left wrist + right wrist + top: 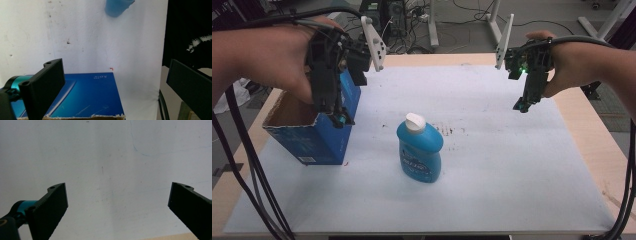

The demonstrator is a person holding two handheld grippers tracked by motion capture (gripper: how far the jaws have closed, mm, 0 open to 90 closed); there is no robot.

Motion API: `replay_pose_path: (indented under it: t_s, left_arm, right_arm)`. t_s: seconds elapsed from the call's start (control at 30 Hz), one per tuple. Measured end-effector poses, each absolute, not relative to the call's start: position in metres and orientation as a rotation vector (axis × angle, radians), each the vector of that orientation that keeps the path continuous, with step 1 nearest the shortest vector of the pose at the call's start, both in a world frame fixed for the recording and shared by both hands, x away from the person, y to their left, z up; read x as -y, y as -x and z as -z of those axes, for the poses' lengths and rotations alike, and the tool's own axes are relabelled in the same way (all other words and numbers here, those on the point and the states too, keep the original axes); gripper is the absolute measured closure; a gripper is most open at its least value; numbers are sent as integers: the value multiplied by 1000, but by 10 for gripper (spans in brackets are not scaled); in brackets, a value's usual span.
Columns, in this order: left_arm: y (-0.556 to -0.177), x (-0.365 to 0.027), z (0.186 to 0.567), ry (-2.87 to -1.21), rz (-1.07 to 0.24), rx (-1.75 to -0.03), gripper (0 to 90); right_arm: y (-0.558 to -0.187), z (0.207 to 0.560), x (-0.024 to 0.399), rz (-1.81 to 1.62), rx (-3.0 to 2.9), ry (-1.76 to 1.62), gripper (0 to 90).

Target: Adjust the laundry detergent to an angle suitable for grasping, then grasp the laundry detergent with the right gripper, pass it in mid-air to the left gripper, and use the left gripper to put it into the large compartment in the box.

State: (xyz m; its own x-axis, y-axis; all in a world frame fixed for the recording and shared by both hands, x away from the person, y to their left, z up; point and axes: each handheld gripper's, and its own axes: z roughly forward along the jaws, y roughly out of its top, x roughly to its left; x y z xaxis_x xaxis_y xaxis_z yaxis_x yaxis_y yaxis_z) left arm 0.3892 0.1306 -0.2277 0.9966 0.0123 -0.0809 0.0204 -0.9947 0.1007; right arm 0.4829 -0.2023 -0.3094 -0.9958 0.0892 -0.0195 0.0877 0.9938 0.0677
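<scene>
**On the white mat: both grippers open, nothing held**

On the left side of the white mat [492, 165] stands an open-topped blue cardboard box [319, 135], torn along its upper rim. The left gripper [337, 112] hangs right over the box's near right corner, jaws spread wide. In the left gripper view the blue box wall [87, 97] sits between the two jaws, not clamped; cannot tell whether either jaw touches the cardboard.

A blue detergent bottle [419, 150] with a white cap [415, 121] stands upright mid-mat, near the box but clear of it. Its base [117, 7] shows at the top edge of the left gripper view.

The right gripper [524, 102] hovers over the far right part of the mat, well apart from the bottle and box. Jaws wide apart, with bare mat [112, 170] between them.
</scene>
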Motion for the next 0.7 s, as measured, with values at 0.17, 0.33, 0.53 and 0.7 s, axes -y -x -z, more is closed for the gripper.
replay_pose_path:
  t_s: [0.17,0.33,0.53,0.7]
  left_arm:
    - [-390,-132,229,-3035,114,-30,16]
    - [-391,-131,231,-3045,104,-29,17]
    - [-392,-132,235,-3049,103,-17,16]
    - [-388,-131,239,-3049,106,2,16]
  right_arm:
    - [-483,309,203,-113,-3115,-148,18]
    - [-485,310,205,-106,-3110,-163,18]
    - [-480,308,203,-88,-3100,-151,18]
    - [-471,304,200,-93,-3090,-153,18]
